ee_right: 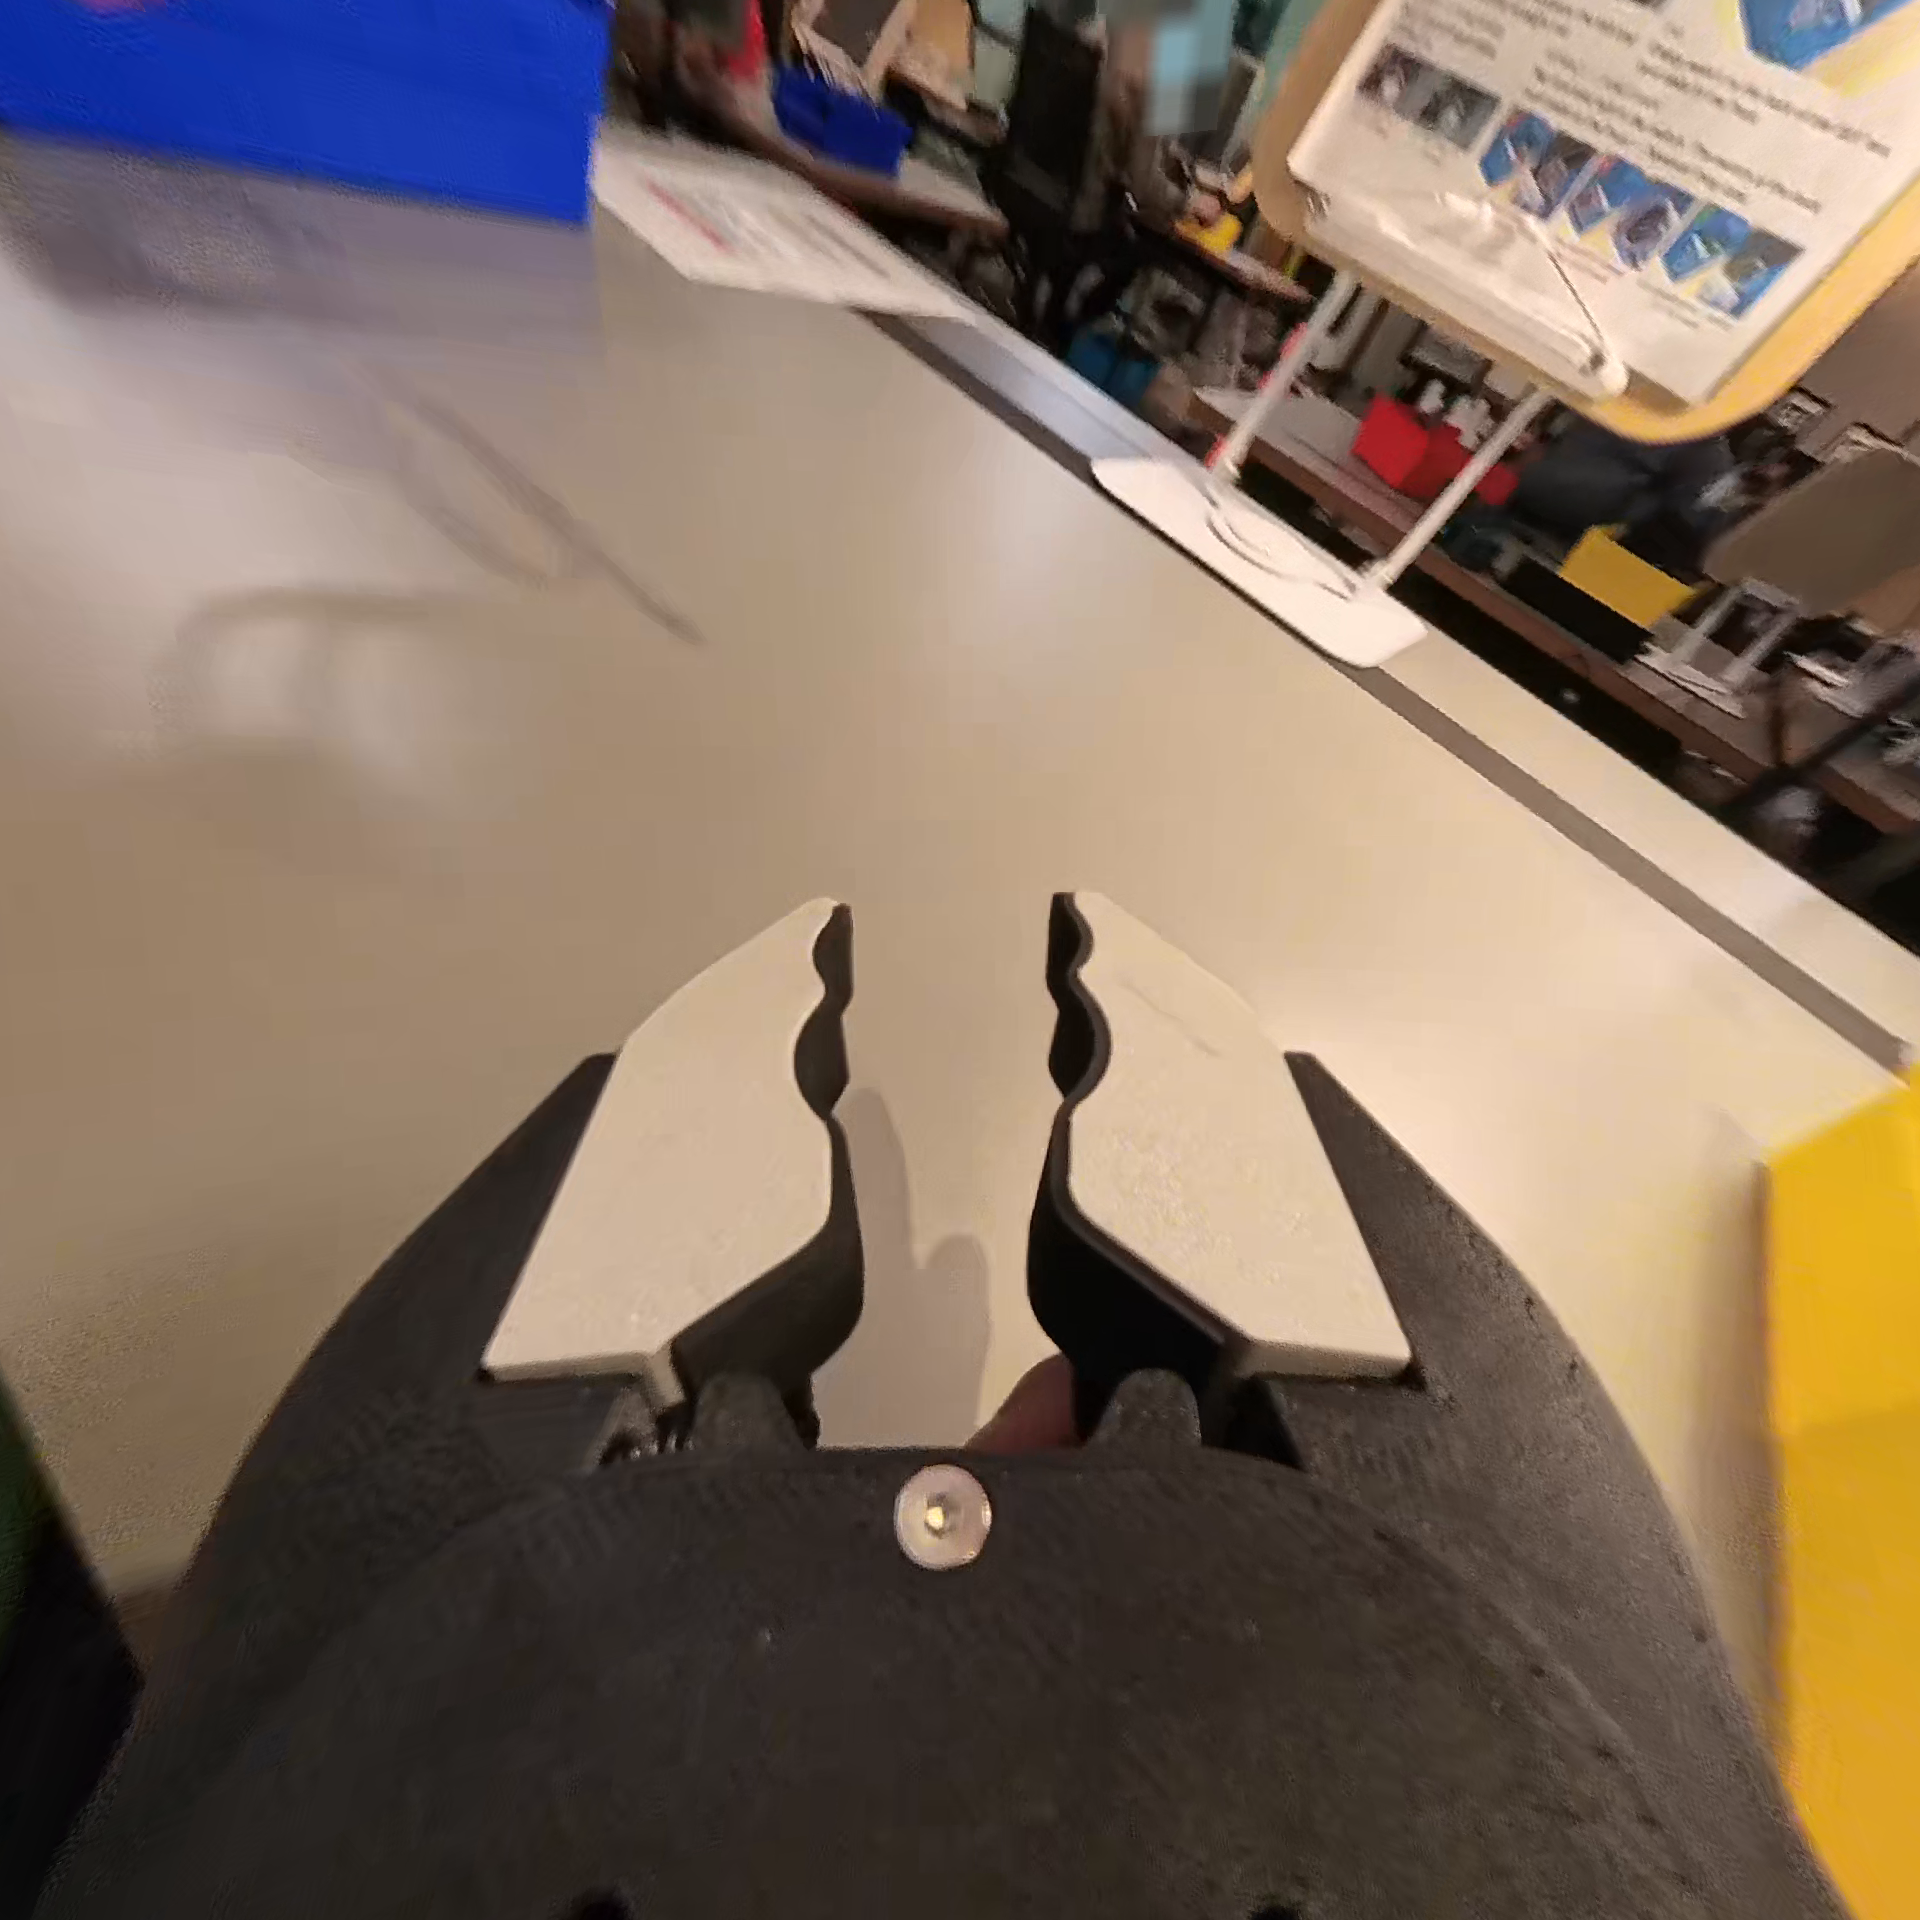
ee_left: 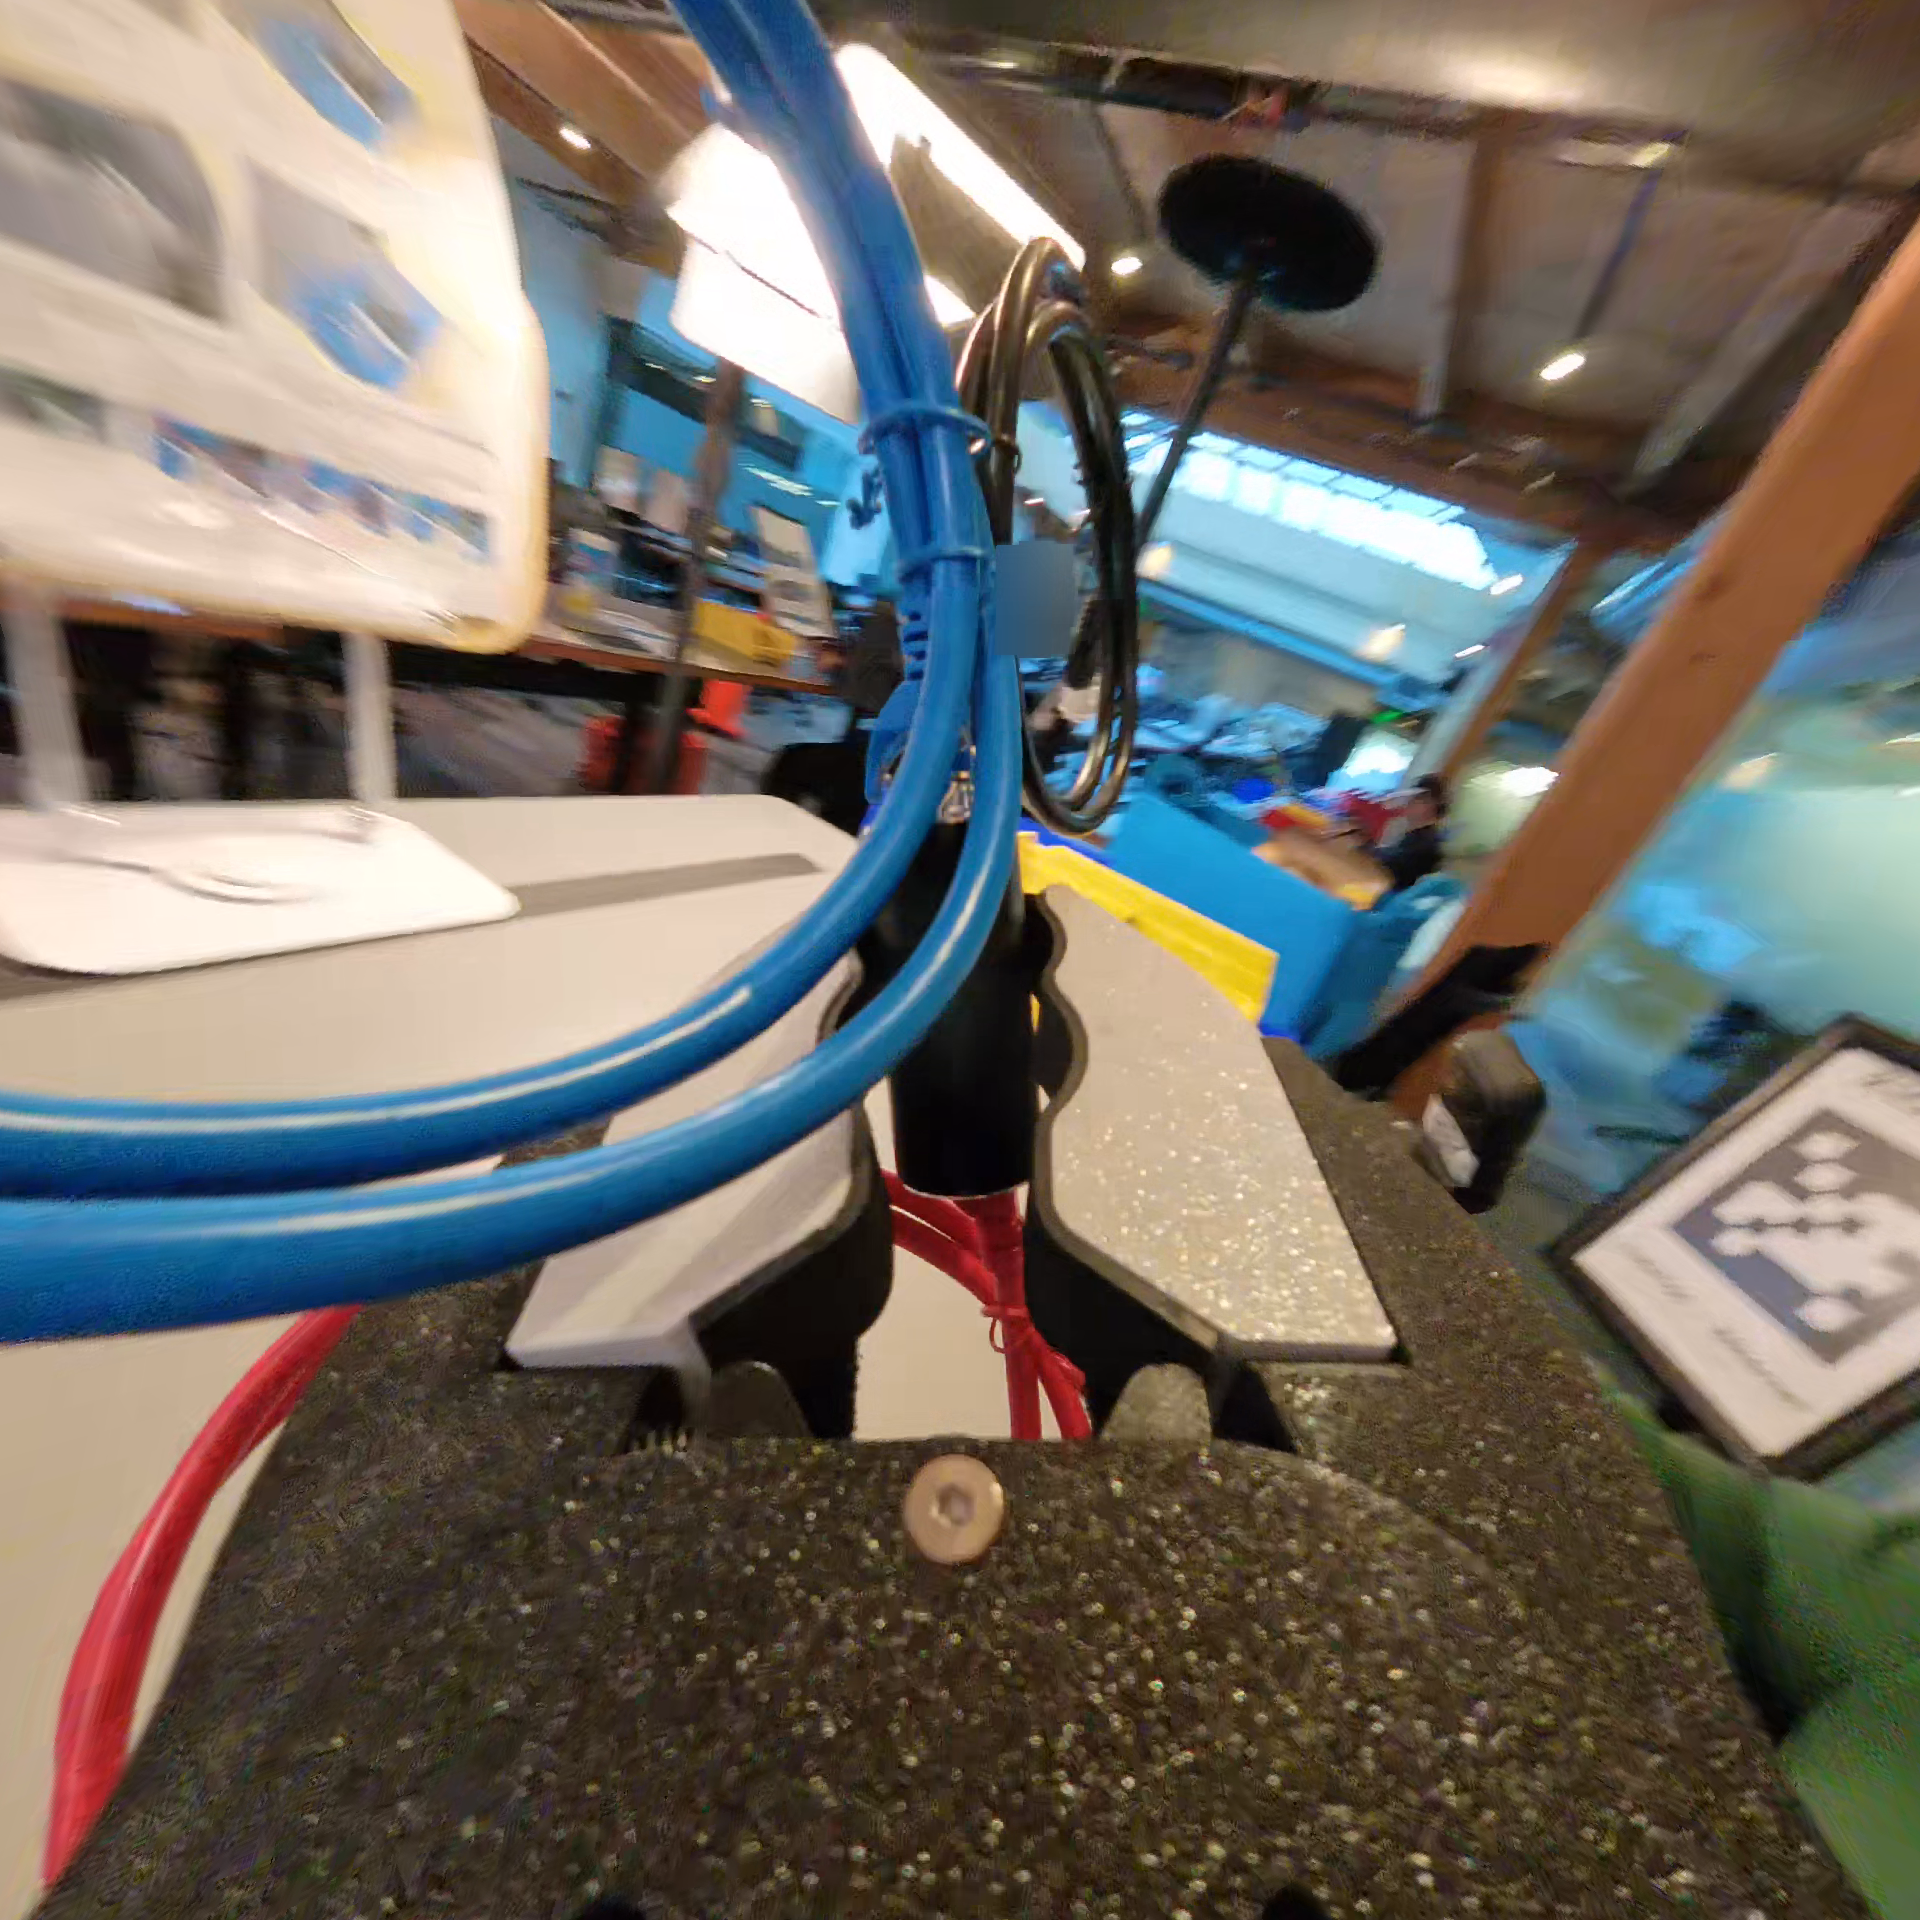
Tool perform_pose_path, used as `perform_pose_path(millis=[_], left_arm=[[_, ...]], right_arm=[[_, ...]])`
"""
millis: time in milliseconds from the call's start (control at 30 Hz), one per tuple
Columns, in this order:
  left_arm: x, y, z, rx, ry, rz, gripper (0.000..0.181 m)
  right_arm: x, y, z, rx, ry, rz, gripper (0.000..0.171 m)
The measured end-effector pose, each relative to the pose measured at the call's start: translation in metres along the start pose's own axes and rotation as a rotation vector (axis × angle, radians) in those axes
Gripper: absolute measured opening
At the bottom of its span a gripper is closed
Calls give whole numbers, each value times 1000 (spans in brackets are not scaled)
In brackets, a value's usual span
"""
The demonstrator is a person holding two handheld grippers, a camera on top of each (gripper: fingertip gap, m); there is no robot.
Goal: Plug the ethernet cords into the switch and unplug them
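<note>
Grey table [ee_right: 727, 623] | left claw [ee_left: 956, 966] clamps black switch [ee_left: 961, 1081] | right claw [ee_right: 951, 914] apart, empty

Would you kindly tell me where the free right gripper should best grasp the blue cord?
Probably on the long bare run of the blue cord left of the left gripper, approaching from above with fingers straddling it; near the ties it is bundled against the black piece.

We see a pale table [ee_right: 935, 665] as our landmark. On its far edge stands a white sign stand [ee_right: 1257, 561] bearing a printed placard [ee_right: 1621, 177]. A blue bin [ee_right: 301, 104] sits at its far left, a yellow bin [ee_right: 1849, 1351] at its right edge.
</note>
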State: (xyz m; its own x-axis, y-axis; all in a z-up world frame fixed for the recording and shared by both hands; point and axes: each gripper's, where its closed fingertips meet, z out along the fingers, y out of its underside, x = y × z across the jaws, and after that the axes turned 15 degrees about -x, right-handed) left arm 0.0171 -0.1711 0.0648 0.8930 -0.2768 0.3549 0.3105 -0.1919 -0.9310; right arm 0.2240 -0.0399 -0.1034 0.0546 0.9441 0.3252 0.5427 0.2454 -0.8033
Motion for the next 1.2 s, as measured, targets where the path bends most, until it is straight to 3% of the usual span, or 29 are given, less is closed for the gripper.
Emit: perform_pose_path(millis=[167, 300, 500, 967, 1200], left_arm=[[2, 61, 93, 50, 222, -209, 26], [11, 91, 131, 75, 291, -266, 24], [45, 95, 135, 100, 308, -132, 25], [88, 86, 97, 350, 463, -17, 26], [94, 91, 103, 315, 499, -26, 26]], right_arm=[[-22, -38, -1, 178, -189, 137, 34], [-27, -60, -4, 308, -342, 303, 32], [-15, -63, -5, 406, -539, 564, 28], [-57, -85, -8, 453, -686, 513, 28], [-62, -96, -8, 505, -604, 431, 30]])
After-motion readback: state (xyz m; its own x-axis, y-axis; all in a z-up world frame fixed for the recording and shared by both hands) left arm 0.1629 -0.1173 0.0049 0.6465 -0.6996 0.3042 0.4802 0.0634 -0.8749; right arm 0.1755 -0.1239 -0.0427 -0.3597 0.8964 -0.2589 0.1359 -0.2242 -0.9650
